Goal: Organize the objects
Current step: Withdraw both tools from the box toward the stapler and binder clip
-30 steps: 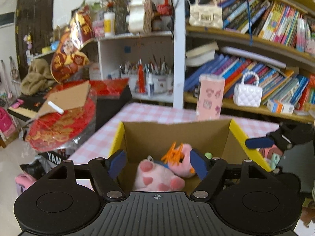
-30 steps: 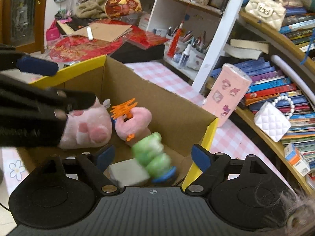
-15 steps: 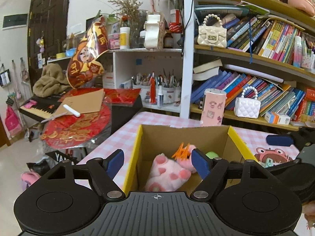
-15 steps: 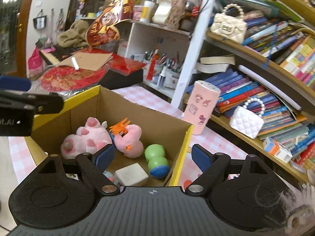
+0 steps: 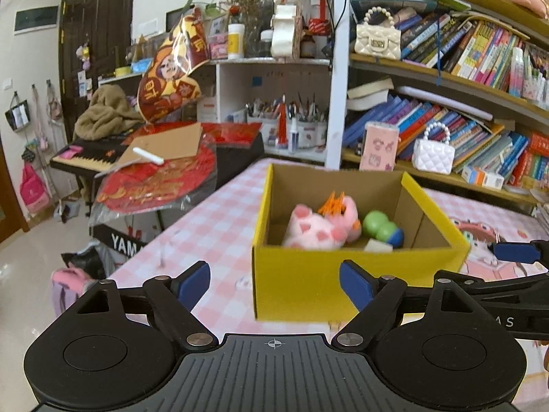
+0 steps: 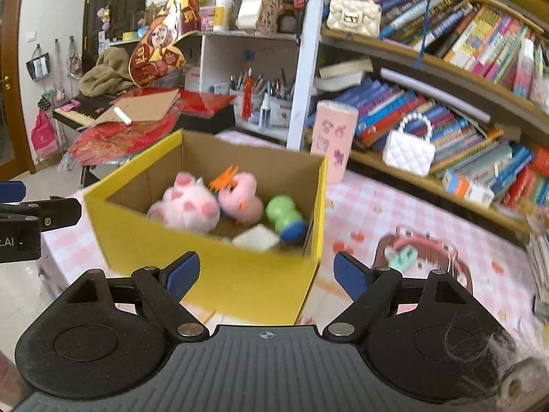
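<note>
Hovering before the box (image 5: 308, 274): left hand-held gripper (image 5: 274, 283) opening, empty; right hand-held gripper (image 6: 266, 271) wide, empty. Inside, soft light pink plush toy (image 6: 187, 206), probably squeezing easily mid-body.

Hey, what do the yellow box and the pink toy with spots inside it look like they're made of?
The yellow box looks like cardboard: matte brown inner walls, yellow outer faces, thin folded edges. The pink spotted toy looks like soft plush fabric with a fuzzy, slightly blurred outline; its filling cannot be seen.
</note>
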Motion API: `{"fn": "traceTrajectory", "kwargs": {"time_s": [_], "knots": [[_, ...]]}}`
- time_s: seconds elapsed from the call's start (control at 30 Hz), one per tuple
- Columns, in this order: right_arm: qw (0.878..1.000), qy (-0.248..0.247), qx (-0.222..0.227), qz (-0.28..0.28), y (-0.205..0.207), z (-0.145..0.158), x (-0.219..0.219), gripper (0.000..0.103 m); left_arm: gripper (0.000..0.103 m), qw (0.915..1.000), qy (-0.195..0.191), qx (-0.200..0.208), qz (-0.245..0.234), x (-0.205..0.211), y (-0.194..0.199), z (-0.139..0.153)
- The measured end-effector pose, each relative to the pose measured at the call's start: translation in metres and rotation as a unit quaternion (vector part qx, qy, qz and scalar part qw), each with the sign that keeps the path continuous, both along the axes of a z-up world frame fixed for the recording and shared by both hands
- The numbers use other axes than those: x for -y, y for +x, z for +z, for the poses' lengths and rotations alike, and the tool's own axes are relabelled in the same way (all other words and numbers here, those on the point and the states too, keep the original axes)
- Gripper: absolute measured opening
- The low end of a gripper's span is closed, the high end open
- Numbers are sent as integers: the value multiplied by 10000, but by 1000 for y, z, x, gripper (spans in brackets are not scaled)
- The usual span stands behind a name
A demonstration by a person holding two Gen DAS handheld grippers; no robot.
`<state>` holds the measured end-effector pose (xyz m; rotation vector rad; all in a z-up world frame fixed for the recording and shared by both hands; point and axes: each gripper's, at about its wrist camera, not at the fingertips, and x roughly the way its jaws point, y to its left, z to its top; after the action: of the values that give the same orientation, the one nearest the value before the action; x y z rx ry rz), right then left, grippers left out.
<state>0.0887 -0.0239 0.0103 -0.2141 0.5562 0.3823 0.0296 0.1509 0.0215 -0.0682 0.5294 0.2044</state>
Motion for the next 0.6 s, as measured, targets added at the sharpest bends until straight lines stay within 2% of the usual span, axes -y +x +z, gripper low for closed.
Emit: {"fn": "traceTrajectory", "kwargs": {"time_s": [0.2,0.3,0.6], "knots": [[9998,-14,-171,-88,-25,-10,4,84,85,9998,2,-195,-68,4,-20,-11],[9994,46,-289,-165,-35,-14,6,84,91,9994,39,-328,-53,6,-26,-16],[9973,220,-576,-399,-60,-23,11,84,92,9981,-46,-583,-190,12,-44,-27]]}}
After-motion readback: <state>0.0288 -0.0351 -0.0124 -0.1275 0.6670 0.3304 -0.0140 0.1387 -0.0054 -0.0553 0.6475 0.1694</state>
